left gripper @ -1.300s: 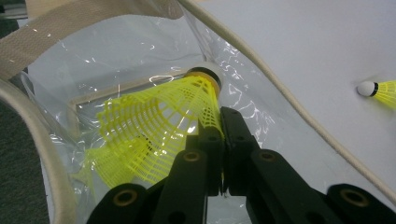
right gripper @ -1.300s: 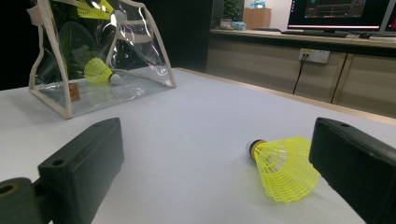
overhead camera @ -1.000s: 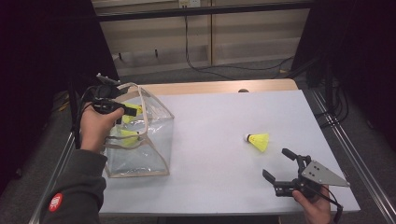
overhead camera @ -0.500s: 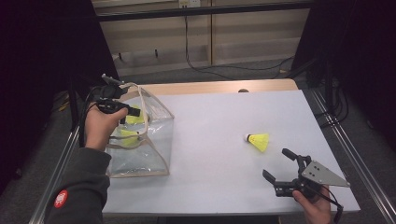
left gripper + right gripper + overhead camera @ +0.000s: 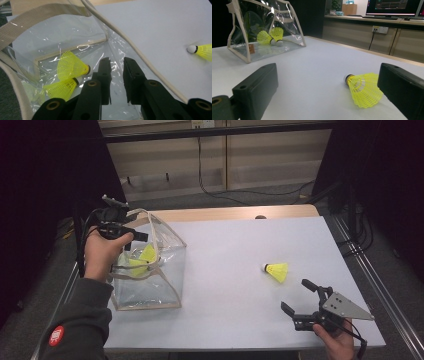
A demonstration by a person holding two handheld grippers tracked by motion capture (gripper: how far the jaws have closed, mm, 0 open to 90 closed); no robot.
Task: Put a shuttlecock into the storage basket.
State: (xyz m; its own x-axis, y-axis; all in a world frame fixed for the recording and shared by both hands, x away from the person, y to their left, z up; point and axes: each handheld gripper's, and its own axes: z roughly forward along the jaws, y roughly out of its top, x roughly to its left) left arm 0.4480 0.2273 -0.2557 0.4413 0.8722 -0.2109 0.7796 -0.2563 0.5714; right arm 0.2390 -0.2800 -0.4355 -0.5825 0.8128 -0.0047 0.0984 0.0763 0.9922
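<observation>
Clear plastic bag with beige trim stands at the left end of the white table, mouth up, two yellow shuttlecocks lying inside on its bottom. Left hand comes up from the bottom edge in a dark sleeve with a small red round patch, writing too small to read; it holds the left gripper over the bag mouth, pointed across and down into it. In the left gripper view the jaws stand a narrow gap apart with nothing between them, only the bag's clear wall behind; they have just been opening, no pad pressing on anything. Bag's beige cord handle runs past just right of the jaws. Third yellow shuttlecock lies on its side on bare table, well apart from the bag, cork toward the bag. Right hand sits low at the near right corner, right gripper level over the table, jaws wide apart and empty, aimed toward that loose shuttlecock, near but not touching.
</observation>
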